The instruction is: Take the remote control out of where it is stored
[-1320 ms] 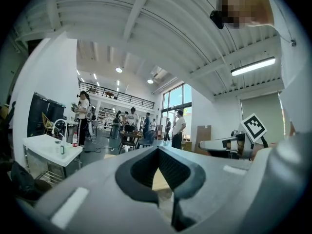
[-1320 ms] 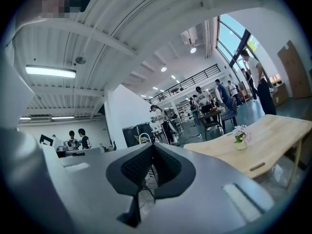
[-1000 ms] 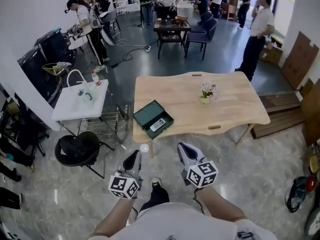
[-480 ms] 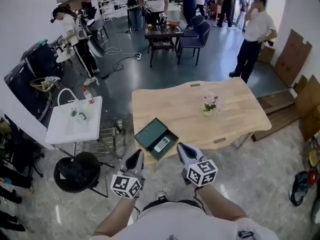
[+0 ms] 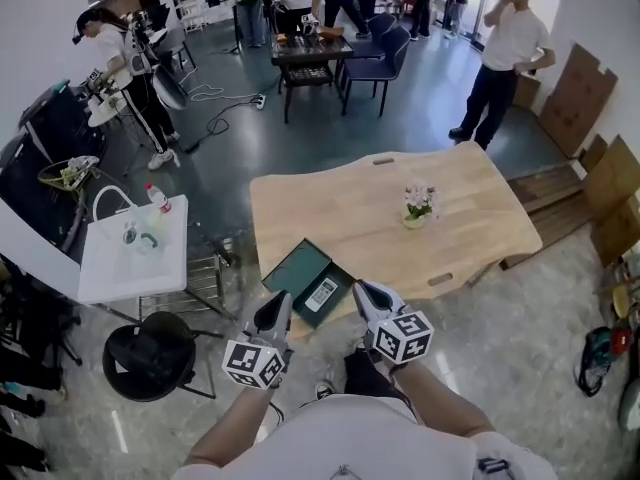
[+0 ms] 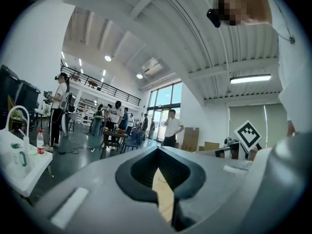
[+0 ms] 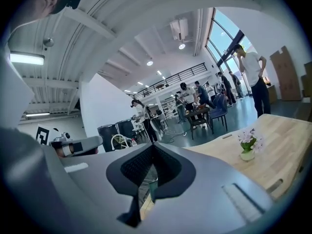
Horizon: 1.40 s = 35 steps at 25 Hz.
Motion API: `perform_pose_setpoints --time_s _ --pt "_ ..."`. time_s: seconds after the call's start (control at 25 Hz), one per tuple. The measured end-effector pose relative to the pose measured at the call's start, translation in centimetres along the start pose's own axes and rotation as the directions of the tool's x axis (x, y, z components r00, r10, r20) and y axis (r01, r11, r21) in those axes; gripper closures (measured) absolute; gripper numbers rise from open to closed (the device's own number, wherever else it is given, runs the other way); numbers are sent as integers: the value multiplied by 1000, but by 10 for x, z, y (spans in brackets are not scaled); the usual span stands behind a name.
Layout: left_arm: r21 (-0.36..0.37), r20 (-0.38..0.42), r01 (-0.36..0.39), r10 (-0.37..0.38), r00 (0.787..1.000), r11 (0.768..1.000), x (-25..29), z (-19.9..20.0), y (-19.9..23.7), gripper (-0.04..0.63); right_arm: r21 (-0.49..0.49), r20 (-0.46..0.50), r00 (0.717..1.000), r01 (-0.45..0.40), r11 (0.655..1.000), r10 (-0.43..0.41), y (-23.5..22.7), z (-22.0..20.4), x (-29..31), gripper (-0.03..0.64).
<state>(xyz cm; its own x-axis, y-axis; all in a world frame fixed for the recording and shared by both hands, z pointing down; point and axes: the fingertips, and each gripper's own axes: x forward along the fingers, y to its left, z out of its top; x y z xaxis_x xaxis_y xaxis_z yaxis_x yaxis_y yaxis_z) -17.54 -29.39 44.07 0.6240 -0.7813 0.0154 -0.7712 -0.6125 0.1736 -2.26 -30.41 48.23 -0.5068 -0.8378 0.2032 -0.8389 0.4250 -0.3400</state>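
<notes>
You have two tools, both low in front of you. Your left tool (image 5: 276, 313) has its jaws closed together with nothing between them, and your right tool (image 5: 371, 300) is the same, closed and empty.

Just past their tips, one dark green box (image 5: 292, 273) sits open at the near edge of the one wooden worktop (image 5: 340, 203). It falls between the two tools. The left tip is at its near left edge and the right tip is just beside its right corner.

One remote (image 5: 321, 293) lies flat inside the box, toward its right side, nearer your right tool and touched by neither.

Farther along the worktop, well apart from the box, stands one flower pot (image 5: 418, 204).

Off to your left are one black stool (image 5: 150, 353) and one small white worktop (image 5: 115, 268) carrying one bottle (image 5: 157, 197)
</notes>
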Motion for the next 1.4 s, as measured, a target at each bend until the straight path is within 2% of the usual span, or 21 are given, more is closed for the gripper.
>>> perform_pose_setpoints --time_s 0.32,0.56,0.68,0.84,0.88,0.96,1.04,1.12,1.28,1.4 --pt "-5 0 -25 25 1000 1000 62 7 24 595 -9 -20 999 -49 999 49 -39 31 57 589" --pt "6 -12 -74 74 997 997 117 4 38 595 -1 -57 990 -127 992 127 -73 44 98 589" --pt "-1 -32 -73 73 997 997 136 -2 37 595 12 -88 981 -171 985 171 -86 43 116 589" --pt "16 -75 -78 79 994 997 149 -14 41 594 20 -127 965 -228 973 229 -91 35 143 589" --pt "11 -97 -69 69 993 998 153 -21 43 582 24 -130 963 -236 971 237 -91 33 149 589" --pt "-13 -166 -30 27 986 999 160 -42 44 516 36 -137 960 -244 969 246 -89 27 158 589" --pt "-27 -257 4 -11 966 1000 165 -71 43 477 53 -153 959 -234 971 240 -90 15 163 589" --pt "-21 -364 28 -34 931 999 167 -107 45 451 78 -173 961 -208 975 218 -93 0 169 589" --pt "-42 -572 71 -82 816 997 171 -182 49 420 126 -230 956 -155 980 181 -100 -31 180 589" --pt "-44 -673 104 -106 732 994 175 -228 53 408 157 -282 948 -105 982 146 -112 -54 185 589"
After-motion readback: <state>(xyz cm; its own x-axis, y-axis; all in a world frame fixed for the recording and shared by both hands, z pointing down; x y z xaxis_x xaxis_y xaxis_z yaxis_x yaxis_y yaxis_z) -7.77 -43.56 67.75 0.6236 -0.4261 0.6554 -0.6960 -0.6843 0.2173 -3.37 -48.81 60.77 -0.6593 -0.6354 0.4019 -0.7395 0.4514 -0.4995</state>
